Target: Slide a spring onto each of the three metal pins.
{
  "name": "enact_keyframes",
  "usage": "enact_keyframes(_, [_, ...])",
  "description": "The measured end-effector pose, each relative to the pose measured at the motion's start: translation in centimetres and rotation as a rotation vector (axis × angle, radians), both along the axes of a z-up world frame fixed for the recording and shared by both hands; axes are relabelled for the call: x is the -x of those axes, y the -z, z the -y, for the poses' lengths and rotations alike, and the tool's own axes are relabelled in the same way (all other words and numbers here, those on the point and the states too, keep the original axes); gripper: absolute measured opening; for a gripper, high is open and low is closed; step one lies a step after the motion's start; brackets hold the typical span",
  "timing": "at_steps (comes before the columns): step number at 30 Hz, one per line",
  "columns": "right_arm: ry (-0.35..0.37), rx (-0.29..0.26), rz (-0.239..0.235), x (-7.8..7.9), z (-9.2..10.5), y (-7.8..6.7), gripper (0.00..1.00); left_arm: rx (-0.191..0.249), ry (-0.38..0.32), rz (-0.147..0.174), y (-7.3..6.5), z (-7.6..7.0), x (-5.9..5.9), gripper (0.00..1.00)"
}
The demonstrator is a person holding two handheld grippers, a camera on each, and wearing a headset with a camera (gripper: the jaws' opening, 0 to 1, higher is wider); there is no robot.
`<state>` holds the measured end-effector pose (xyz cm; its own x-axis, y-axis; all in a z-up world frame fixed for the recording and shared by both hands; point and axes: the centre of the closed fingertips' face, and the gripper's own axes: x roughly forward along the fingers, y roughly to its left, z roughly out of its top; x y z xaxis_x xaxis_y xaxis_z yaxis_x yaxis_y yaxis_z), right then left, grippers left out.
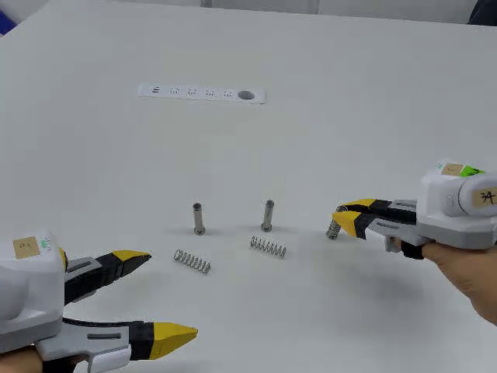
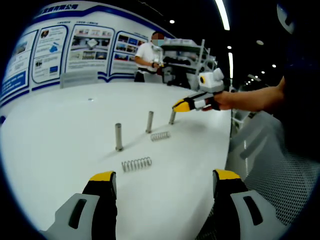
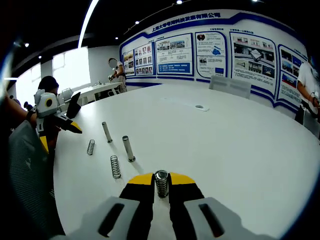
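Observation:
Two bare metal pins stand upright on the white table. A third pin stands to their right with a spring around it, and my right gripper is shut on that spring. Two loose springs lie flat in front of the bare pins. My left gripper is open and holds nothing, low at the near left, apart from the left loose spring.
A white power strip lies flush in the table farther back. Posters line the wall, and people stand at benches far behind. A grey mesh chair sits at the table's edge.

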<state>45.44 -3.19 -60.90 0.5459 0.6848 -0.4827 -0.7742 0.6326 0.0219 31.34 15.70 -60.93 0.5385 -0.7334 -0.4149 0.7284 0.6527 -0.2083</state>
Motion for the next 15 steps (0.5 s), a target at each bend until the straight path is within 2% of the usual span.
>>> enact_keyframes(8, [0.001, 0.023, -0.018, 0.18, 0.14, 0.63, 0.12, 0.003, -0.002, 0.000, 0.01, -0.06, 0.00, 0.80])
enact_keyframes(15, [0.013, 0.037, -0.035, 0.46, 0.47, 0.98, 0.17, 0.005, -0.005, 0.002, 0.00, -0.10, -0.04, 0.80])
